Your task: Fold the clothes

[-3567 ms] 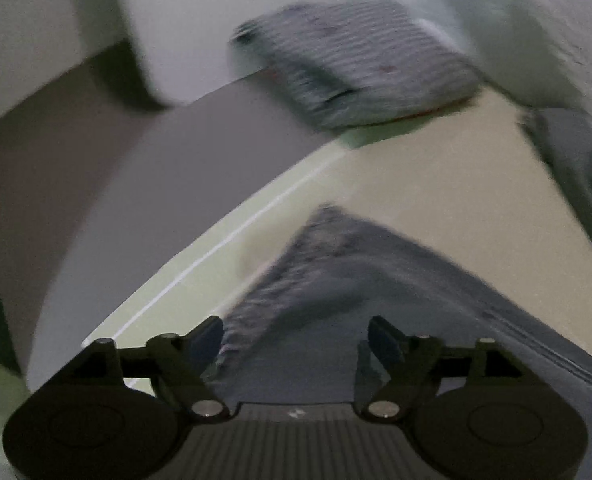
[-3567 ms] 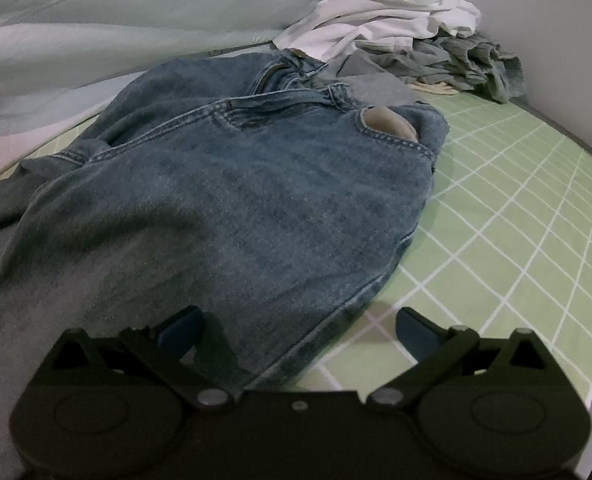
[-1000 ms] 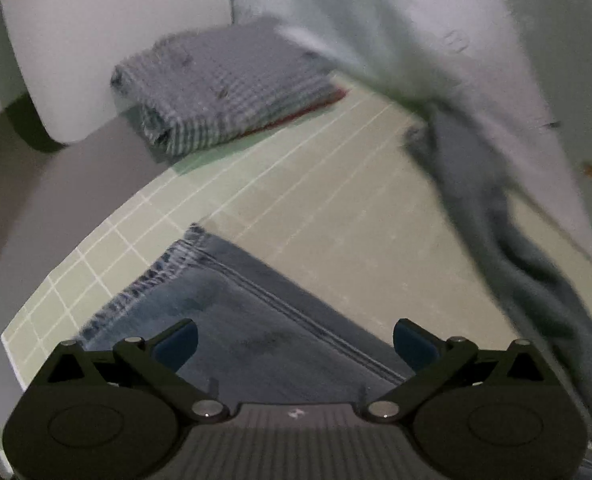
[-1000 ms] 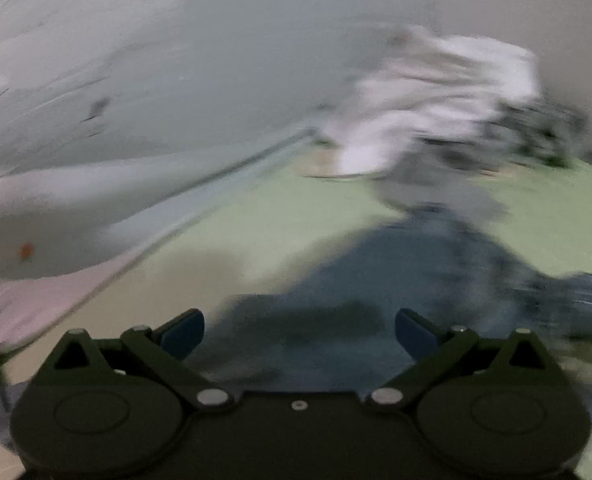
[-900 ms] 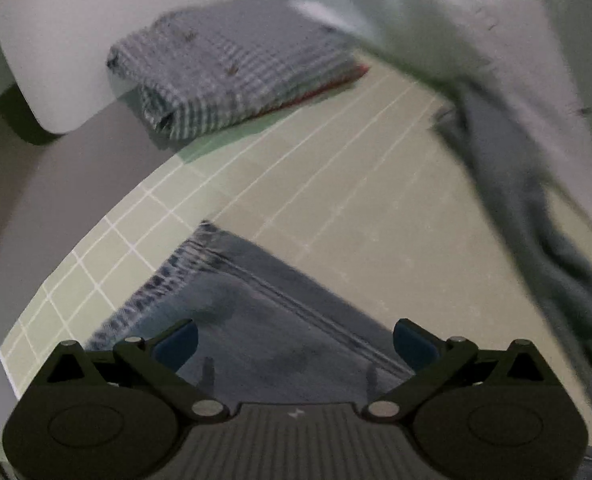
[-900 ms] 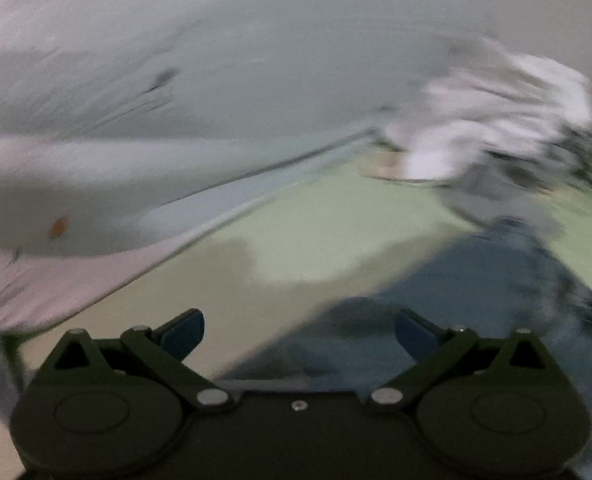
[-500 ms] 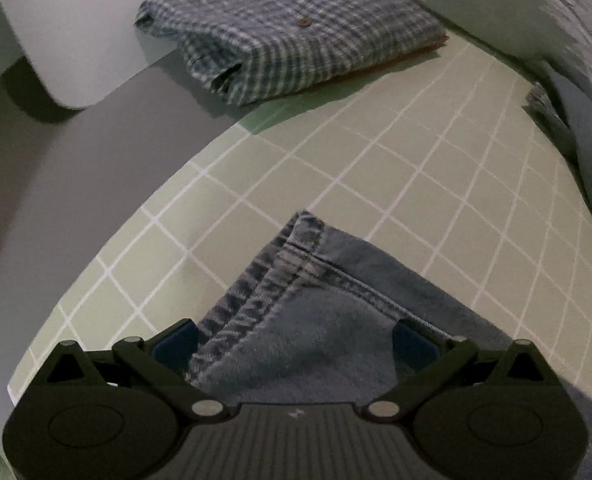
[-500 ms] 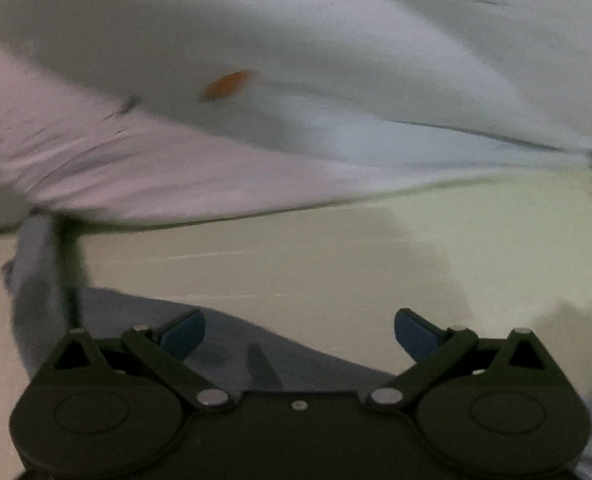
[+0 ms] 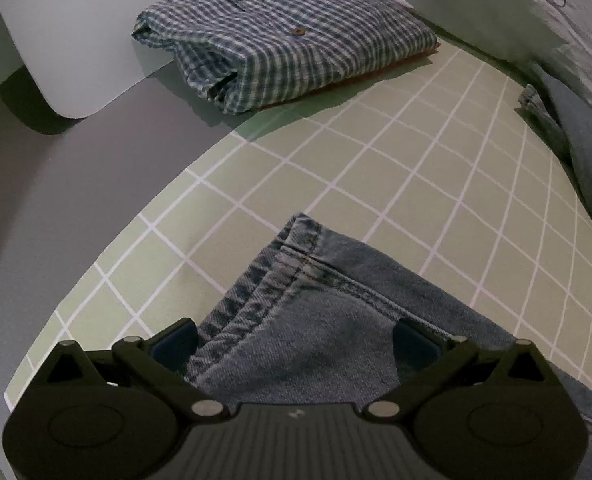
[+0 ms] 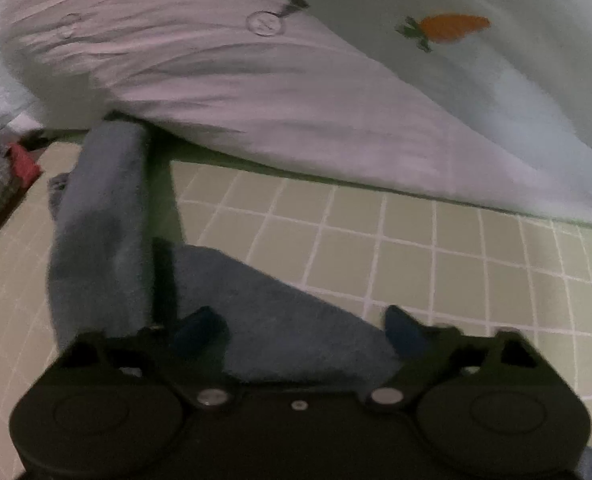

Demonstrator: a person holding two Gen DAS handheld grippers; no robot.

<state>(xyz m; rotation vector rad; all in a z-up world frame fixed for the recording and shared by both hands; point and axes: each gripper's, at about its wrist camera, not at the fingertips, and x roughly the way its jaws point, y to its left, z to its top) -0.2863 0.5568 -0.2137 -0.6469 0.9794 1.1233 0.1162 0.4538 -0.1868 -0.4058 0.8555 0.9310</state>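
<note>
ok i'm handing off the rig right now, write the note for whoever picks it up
Left gripper: open, low over the hem corner of one leg of the blue denim jeans, gripping nothing.
Right gripper: open, over the jeans' other leg, also gripping nothing; that view is blurred.
The jeans lie on the green grid-patterned sheet, their second leg running up toward the pale carrot-print duvet.
Done: a blue-and-white checked shirt sits folded at the sheet's far edge.
Left: the jeans are not yet folded; probably grip both hems and bring them up to the waist.
</note>
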